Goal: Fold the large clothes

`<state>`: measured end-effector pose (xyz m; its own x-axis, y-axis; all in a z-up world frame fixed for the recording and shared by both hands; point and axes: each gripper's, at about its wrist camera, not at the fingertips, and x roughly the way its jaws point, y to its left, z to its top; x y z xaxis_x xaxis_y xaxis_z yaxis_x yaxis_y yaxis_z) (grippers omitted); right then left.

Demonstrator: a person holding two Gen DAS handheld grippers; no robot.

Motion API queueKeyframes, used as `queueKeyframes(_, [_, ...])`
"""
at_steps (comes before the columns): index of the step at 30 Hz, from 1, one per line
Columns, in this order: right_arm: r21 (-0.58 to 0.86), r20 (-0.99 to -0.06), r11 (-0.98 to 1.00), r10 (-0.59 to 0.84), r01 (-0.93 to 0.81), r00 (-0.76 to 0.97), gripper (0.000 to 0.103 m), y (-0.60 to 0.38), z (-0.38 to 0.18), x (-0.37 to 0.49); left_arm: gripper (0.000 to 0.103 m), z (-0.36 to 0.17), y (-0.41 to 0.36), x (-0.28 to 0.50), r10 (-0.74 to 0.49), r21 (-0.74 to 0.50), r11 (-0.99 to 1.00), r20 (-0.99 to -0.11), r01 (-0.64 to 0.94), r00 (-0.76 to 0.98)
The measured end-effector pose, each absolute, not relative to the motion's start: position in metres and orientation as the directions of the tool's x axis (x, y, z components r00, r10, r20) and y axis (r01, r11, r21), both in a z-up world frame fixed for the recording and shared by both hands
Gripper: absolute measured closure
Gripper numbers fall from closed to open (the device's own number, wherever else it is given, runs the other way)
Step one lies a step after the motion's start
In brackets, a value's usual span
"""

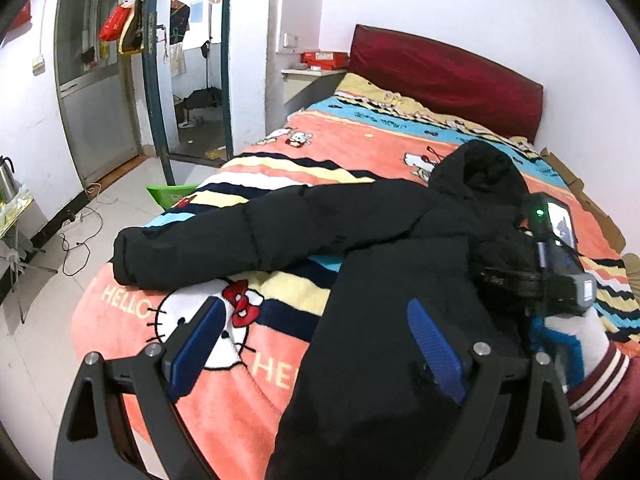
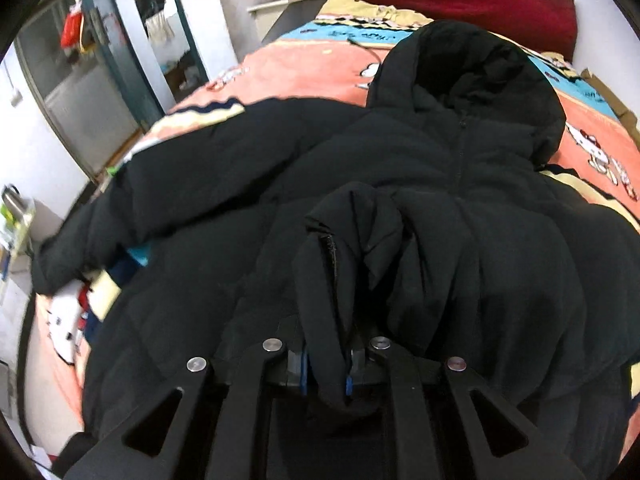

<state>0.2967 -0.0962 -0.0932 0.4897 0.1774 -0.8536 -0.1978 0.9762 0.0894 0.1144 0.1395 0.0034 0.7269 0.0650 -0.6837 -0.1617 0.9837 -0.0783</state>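
A black hooded puffer jacket [image 1: 384, 248] lies face up on the bed, hood toward the headboard, one sleeve [image 1: 224, 236] stretched out to the left. My left gripper [image 1: 316, 340] is open and empty, hovering over the jacket's left edge and the blanket. My right gripper [image 2: 326, 372] is shut on the jacket's other sleeve [image 2: 344, 248], holding its bunched cuff over the jacket's chest [image 2: 460, 184]. The right gripper also shows in the left wrist view [image 1: 560, 276], at the jacket's right side.
A Hello Kitty blanket [image 1: 224, 384] covers the bed, with a red headboard [image 1: 444, 76] behind. A green bin [image 1: 172, 194] stands at the bed's left side. Cables [image 1: 76, 240] lie on the tiled floor. A small table with a kettle [image 1: 8, 184] is far left.
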Motion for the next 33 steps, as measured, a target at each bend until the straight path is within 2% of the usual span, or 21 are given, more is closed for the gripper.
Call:
queueKeyframes(2, [0.080,-0.859,0.975,0.172,-0.207,0.482,0.080,-0.092,-0.094,0.294,0.010,0.004,0.137,0.115,0.048,-0.088,0.984,-0.699,-0.152,0.714])
queueKeyframes(4, [0.100,-0.856,0.969,0.200,-0.226,0.477,0.057,-0.088,-0.092,0.292,0.010,0.006,0.132,0.113,0.048,-0.081,0.986,-0.700,-0.146,0.713])
queueKeyframes(6, [0.112,-0.845,0.964,0.219,-0.240,0.487,0.050,-0.084,-0.086,0.285,0.010,0.009,0.129,0.110,0.049,-0.077,0.987,-0.695,-0.142,0.717])
queueKeyframes(15, [0.193,-0.783,0.952,0.296,-0.238,0.547,0.049,-0.101,-0.053,0.241,0.010,0.029,0.116,0.091,0.051,-0.083,0.986,-0.684,-0.147,0.728])
queueKeyframes(21, [0.175,-0.762,0.962,0.267,-0.208,0.591,0.048,-0.142,-0.036,0.215,0.010,0.034,0.088,0.092,0.064,-0.035,0.992,-0.683,-0.120,0.728])
queueKeyframes(25, [0.129,-0.755,0.980,0.195,-0.151,0.625,0.048,-0.194,-0.030,0.216,0.010,0.027,0.061,0.114,0.058,0.003,0.997,-0.700,-0.078,0.712])
queueKeyframes(33, [0.026,-0.756,0.999,0.002,0.028,0.655,0.047,-0.307,-0.031,0.256,0.010,0.010,-0.023,0.207,-0.080,-0.023,0.996,-0.731,0.092,0.678])
